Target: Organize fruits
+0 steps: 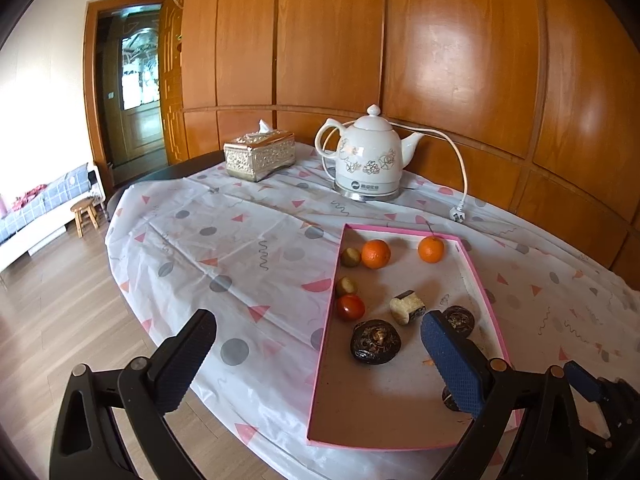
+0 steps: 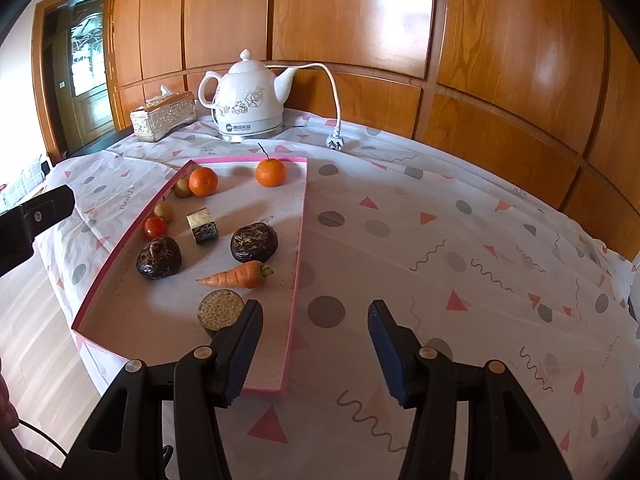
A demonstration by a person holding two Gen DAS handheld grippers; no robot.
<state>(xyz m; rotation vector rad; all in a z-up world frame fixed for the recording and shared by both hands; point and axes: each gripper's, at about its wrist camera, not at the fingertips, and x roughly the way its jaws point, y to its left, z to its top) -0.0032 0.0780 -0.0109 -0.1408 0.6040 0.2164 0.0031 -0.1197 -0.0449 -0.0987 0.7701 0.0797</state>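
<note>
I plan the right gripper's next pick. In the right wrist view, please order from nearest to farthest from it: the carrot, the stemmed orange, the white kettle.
1. Carrot: in the pink tray, left of and beyond the right gripper.
2. Stemmed orange: at the tray's far edge.
3. White kettle: past the tray, by the wooden wall.

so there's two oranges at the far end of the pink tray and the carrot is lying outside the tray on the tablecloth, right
Not quite. The two oranges are at the far end of the pink tray, but the carrot lies inside the tray, near its right wall, not out on the tablecloth. The right wrist view shows this.
</note>
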